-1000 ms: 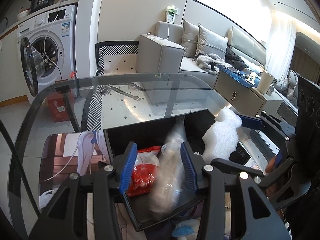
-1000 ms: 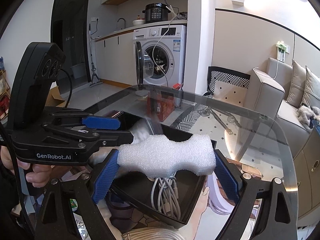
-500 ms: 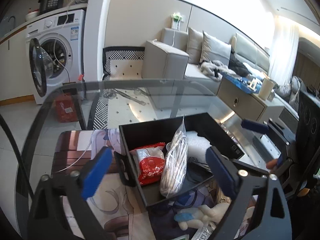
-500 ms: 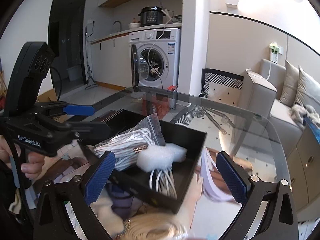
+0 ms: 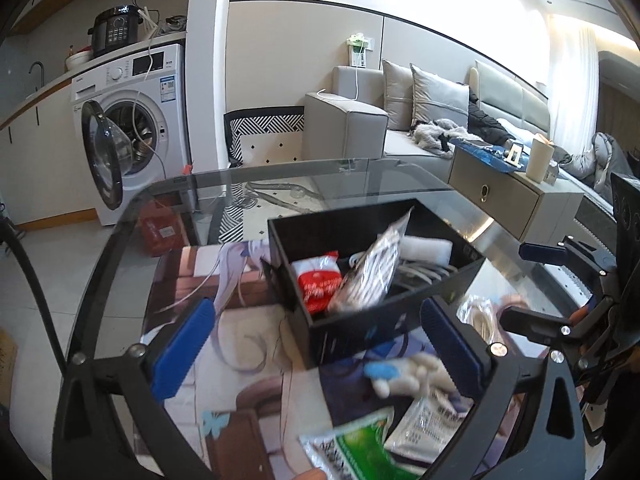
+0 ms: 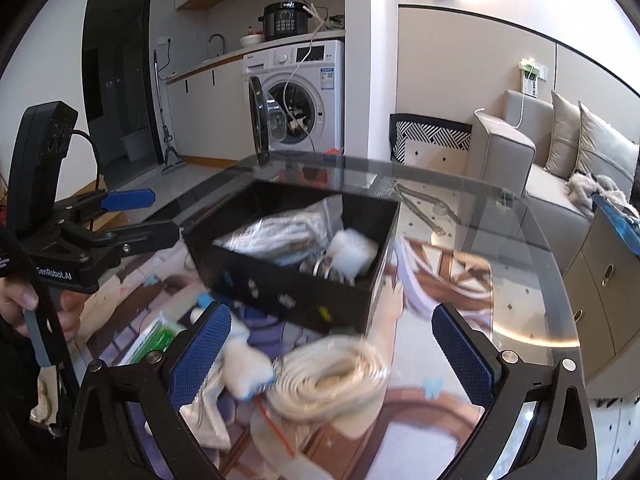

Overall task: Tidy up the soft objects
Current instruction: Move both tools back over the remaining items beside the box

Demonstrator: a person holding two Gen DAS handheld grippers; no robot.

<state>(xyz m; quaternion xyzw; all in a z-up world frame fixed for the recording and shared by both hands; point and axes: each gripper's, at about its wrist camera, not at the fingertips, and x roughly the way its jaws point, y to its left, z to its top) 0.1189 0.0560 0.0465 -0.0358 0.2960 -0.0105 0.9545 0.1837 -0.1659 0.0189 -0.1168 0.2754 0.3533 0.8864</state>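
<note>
A black box [image 5: 404, 316] [image 6: 280, 292] stands on a printed mat on the glass table. In it lie a red packet [image 5: 318, 284], a clear bag of white cable [image 5: 372, 268] [image 6: 280, 232] and a white foam block [image 5: 426, 247] [image 6: 352, 254]. My left gripper [image 5: 316, 344] is open and empty, in front of the box. My right gripper [image 6: 332, 352] is open and empty, above a bagged coil of white cable [image 6: 332, 380]. A small white plush with a blue patch [image 5: 404, 372] [image 6: 244, 368] and a green packet [image 5: 360, 452] [image 6: 154, 340] lie in front of the box.
The round glass table's edge [image 5: 280, 168] curves behind the box. A washing machine [image 5: 132, 128] with its door open and a grey sofa [image 5: 400, 128] stand beyond. The other gripper shows at each view's side, left gripper [image 6: 100, 220] and right gripper [image 5: 568, 280].
Both grippers opened and pulled back from the box. The left let the cable bag go into the box; the right let the foam block go into it.
</note>
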